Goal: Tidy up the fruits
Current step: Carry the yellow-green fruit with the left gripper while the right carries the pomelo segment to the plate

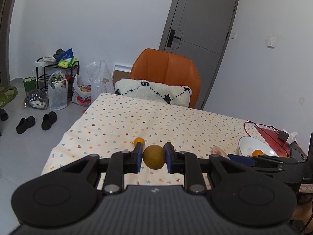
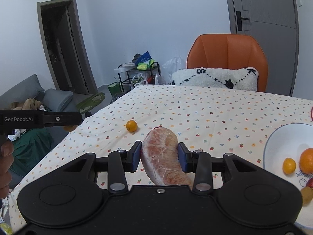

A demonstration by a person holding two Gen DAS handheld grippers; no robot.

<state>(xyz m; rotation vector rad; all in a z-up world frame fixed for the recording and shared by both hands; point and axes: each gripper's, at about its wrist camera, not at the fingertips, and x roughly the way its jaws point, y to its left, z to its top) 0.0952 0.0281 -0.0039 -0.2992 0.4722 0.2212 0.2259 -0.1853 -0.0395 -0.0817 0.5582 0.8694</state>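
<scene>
My left gripper (image 1: pixel 153 155) is shut on a brownish-green round fruit (image 1: pixel 153 157) and holds it just above the flowered tablecloth. A small orange kumquat (image 1: pixel 139 141) lies on the cloth just beyond its left finger; it also shows in the right wrist view (image 2: pixel 131 125). My right gripper (image 2: pixel 159 153) is shut on a peeled pink grapefruit segment (image 2: pixel 164 158), also seen in the left wrist view (image 1: pixel 218 150). A white bowl (image 2: pixel 273 152) at the right holds an orange (image 2: pixel 307 159), a kumquat (image 2: pixel 289 165) and other fruit.
The table (image 1: pixel 156 117) carries a red mat with cables and a small black box (image 1: pixel 283 135) at the far right. An orange chair (image 2: pixel 227 56) with a white cushion (image 2: pixel 215 78) stands behind the table. Bags, a rack and shoes sit on the floor at left.
</scene>
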